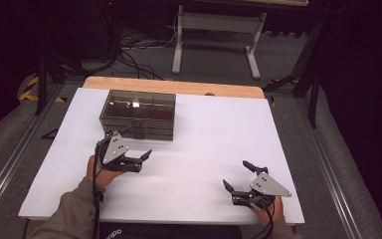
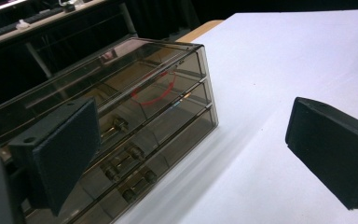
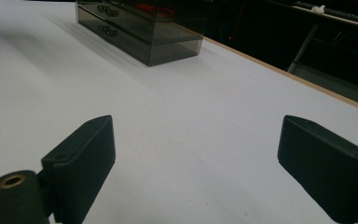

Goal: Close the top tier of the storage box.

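A smoky see-through drawer box stands on the white tabletop at the back left, its three drawers pushed in. Something red lies inside the top of it. My left gripper is open just in front of the box's near face, with nothing between its fingers. In the left gripper view the box sits behind the left jaw, and small dark handles show on the drawer fronts. My right gripper is open and empty low over the table's front right. The box is far off in the right gripper view.
The table's wooden back edge lies behind the box. A white metal stand and cables are on the floor beyond. Bare white surface stretches between the grippers and to the right of the box.
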